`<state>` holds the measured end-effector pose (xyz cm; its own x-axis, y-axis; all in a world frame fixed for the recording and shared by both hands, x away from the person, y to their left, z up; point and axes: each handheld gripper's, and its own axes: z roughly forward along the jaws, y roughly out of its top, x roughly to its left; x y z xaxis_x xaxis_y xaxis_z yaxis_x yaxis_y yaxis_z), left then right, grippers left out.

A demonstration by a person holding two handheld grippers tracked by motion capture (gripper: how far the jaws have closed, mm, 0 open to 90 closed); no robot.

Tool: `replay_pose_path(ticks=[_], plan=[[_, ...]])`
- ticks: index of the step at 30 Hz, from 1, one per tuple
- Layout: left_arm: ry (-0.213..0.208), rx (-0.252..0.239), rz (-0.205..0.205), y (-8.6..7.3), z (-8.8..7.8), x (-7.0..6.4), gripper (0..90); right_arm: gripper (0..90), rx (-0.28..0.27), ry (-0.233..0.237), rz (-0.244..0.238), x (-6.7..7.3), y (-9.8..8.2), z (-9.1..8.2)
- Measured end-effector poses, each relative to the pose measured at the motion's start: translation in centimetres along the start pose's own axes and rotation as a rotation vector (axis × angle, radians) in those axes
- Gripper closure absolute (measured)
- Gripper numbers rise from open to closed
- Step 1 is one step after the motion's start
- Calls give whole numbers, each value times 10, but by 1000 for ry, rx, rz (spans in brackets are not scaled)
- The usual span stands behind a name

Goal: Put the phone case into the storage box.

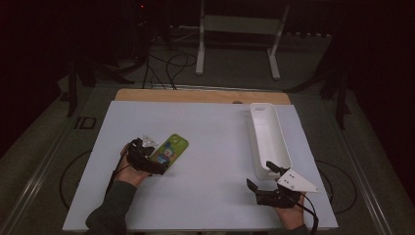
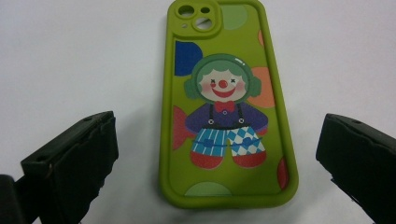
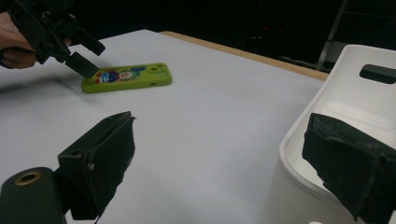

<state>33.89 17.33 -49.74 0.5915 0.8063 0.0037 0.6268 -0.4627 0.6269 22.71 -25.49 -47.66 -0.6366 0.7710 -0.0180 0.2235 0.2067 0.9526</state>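
While the case lies flat and face-down on the white worktop, left of centre, the left hand-held gripper sits just at its near short end with jaws spread wide, one on each side, gripping nothing. Judgement: the green case looks like soft silicone or rubber, light, flexible, with a grippy matte rim; it likely bends if pinched at one corner. Best hold appears to be across the two long edges near the lower end, where the rim is thickest, well clear of the camera cut-out at the far end. Because it lies flat on the worktop, the jaws must come down low to catch the edges.

The right hand-held gripper rests near the front right, jaws also open and empty, just beside the near end of a long white tray. The tray stands well apart from the case; bare worktop lies between them, nothing blocking. A dark floor with cables and a frame lies beyond the worktop.
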Motion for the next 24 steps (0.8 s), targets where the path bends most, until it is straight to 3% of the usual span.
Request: replay_pose_path(ticks=[16,24], plan=[[-13,61,3,6,11,-4,0,88,0,-4,-2,0,0,0],[-6,83,-15,8,18,-5,15,89,1,-7,0,-1,0,0]])
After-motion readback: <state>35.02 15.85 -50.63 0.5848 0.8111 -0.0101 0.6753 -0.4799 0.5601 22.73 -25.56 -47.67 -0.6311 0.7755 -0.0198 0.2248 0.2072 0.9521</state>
